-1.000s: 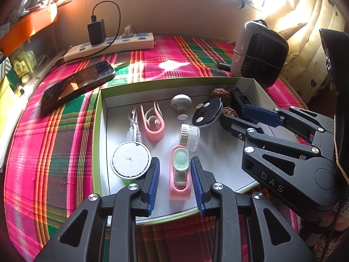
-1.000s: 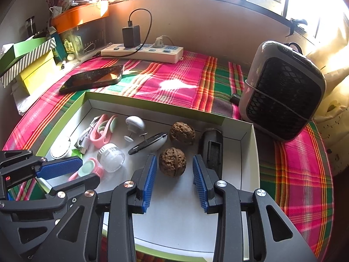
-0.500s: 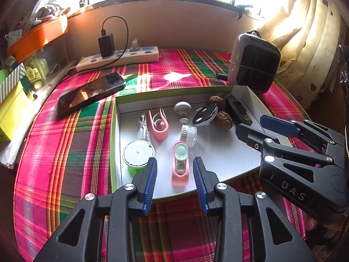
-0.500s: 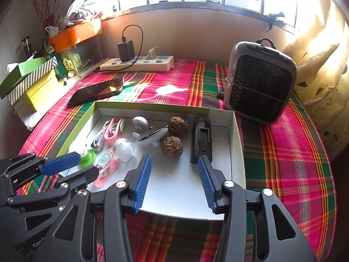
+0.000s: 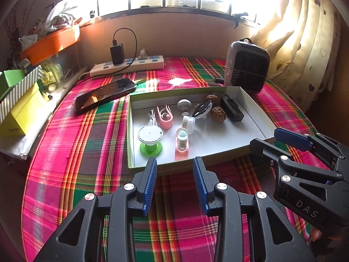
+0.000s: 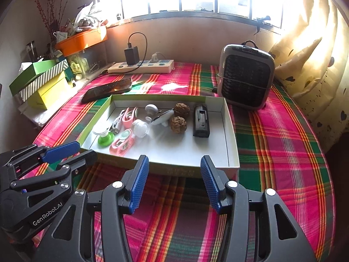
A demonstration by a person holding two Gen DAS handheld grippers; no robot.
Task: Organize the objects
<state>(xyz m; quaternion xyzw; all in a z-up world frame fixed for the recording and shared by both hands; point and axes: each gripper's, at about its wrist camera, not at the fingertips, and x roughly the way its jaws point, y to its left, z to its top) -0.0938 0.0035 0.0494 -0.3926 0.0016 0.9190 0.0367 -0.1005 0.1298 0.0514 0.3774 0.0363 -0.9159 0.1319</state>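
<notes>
Both hand-held grippers hover empty over the plaid tablecloth, just short of the near wall of a shallow box. The left gripper stands apart with nothing between its blue pads; the right gripper is opening, its jaws likewise bare. The likely hazard: a low reach forward could catch the box's near wall and shove it, scattering the light, closely packed pieces inside. The box holds two walnuts, touching or nearly so, a black block beside them, a clear jar, a green-based disc, two pink clips and a white cable (partly hidden). A phone lies outside, near the far-left corner.
</notes>
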